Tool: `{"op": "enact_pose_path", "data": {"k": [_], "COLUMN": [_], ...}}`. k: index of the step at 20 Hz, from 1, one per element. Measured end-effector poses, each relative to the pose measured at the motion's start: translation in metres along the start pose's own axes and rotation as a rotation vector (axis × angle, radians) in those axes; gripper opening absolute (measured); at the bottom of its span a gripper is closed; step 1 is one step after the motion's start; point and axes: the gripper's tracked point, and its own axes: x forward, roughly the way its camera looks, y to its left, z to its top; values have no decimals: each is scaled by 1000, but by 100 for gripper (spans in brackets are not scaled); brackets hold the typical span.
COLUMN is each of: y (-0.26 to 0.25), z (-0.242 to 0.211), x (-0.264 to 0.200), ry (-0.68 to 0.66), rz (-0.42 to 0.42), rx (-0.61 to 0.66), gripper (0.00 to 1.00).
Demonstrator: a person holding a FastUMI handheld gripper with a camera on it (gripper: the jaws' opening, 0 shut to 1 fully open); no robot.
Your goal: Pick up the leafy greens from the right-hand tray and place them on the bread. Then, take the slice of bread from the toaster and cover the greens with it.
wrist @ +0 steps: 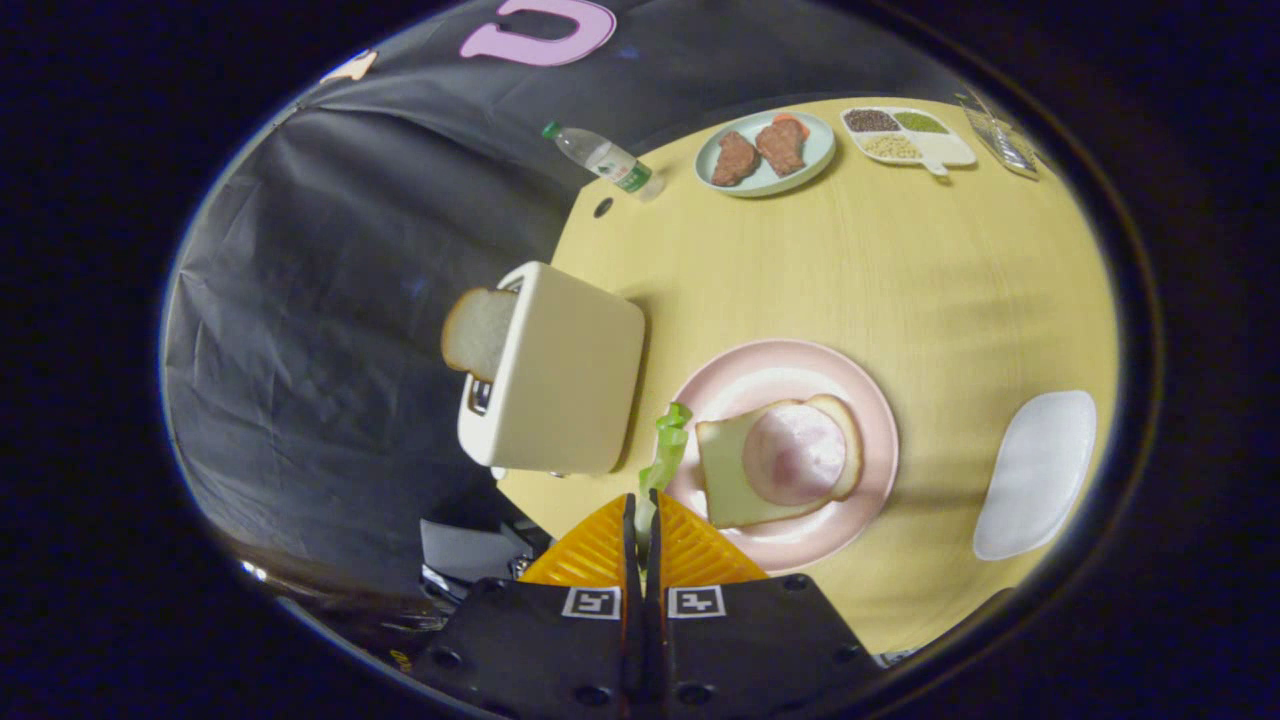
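My gripper (643, 510) is shut on the leafy greens (667, 447), a pale green leaf that sticks out ahead of the fingers, hanging over the edge of the pink plate (860, 395). On that plate lies a bread slice (725, 470) with a round slice of ham (795, 453) on top. The leaf sits between the plate and the white toaster (560, 375), from whose slot a second bread slice (478, 330) stands out. The white tray (1035, 470) lies beyond the plate on the far side from the toaster.
A round yellow table (900, 260) carries everything. At its far side stand a light green plate (765, 150) with two pieces of meat, a divided dish of beans (905, 135), a lying water bottle (600, 155) and a metal grater (1000, 140).
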Motion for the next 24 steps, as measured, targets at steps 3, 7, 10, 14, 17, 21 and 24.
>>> {"op": "enact_pose_path", "data": {"k": [3,7,10,14,17,21,24], "y": [-42,-89,-103,-105,-104,-101,-89], "z": [5,5,1,2,3,8,11], "x": [16,21,19,15,9,-9,-20], "ry": [18,56,75,80,75,58,56], "rz": [-118,-263,-328,-358,-376,-392,-383], "rx": [-31,-50,-88,-156,-173,-150,-113], "gripper": [4,3,11,21,43,76,100]}}
